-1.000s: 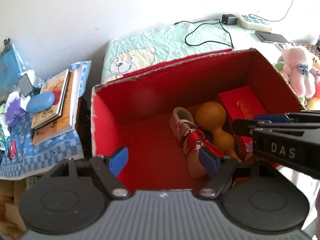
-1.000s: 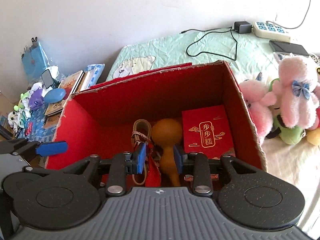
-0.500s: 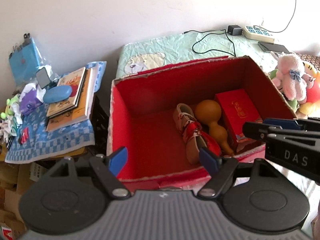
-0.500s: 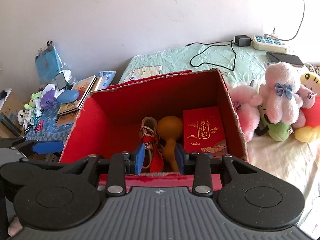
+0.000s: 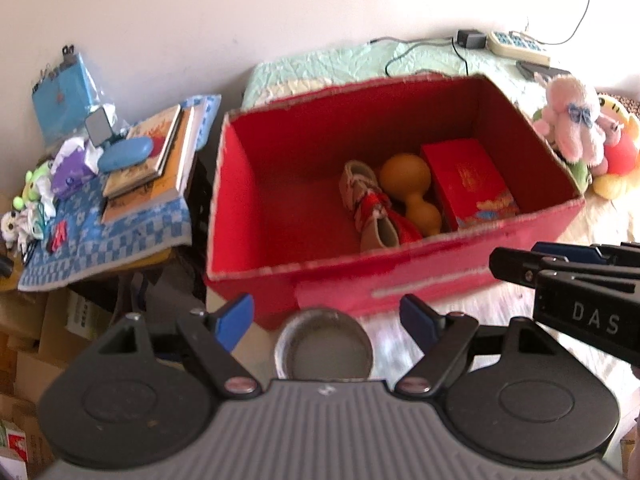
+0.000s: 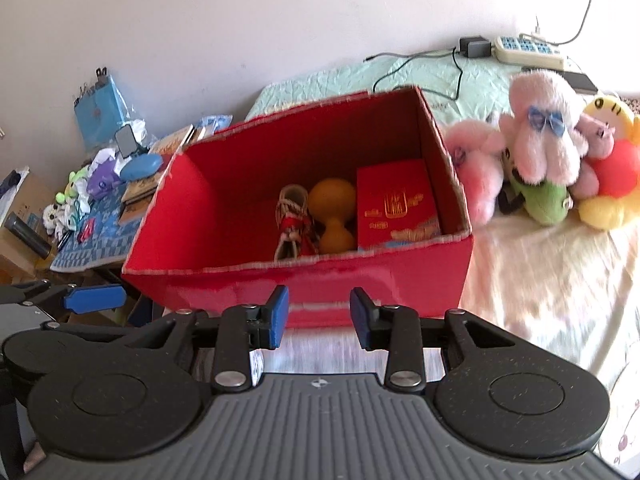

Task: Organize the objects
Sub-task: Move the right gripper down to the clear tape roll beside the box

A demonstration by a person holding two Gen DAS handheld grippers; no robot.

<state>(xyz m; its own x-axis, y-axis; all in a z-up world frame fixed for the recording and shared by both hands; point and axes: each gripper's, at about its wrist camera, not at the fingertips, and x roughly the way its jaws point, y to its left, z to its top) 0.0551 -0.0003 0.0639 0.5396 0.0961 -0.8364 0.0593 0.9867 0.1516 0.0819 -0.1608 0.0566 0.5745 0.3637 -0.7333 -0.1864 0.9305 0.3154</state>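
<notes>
Here the red box (image 5: 400,276) sits on the bed (image 6: 540,280), open-topped, holding a small shoe (image 5: 370,208), an orange gourd (image 5: 408,188) and a red packet (image 5: 468,180) along its right side. Both tools have pulled back since a second ago, when they hung over the box's interior; its front wall now shows. The left tool (image 5: 327,318) gapes wide and empty. The right tool (image 6: 319,316) is partly open, its jaws having just been opening, nothing between them. Only the left view shows a round metal tin (image 5: 324,348) below its jaws; the right shows more of the plush toys (image 6: 540,152).
</notes>
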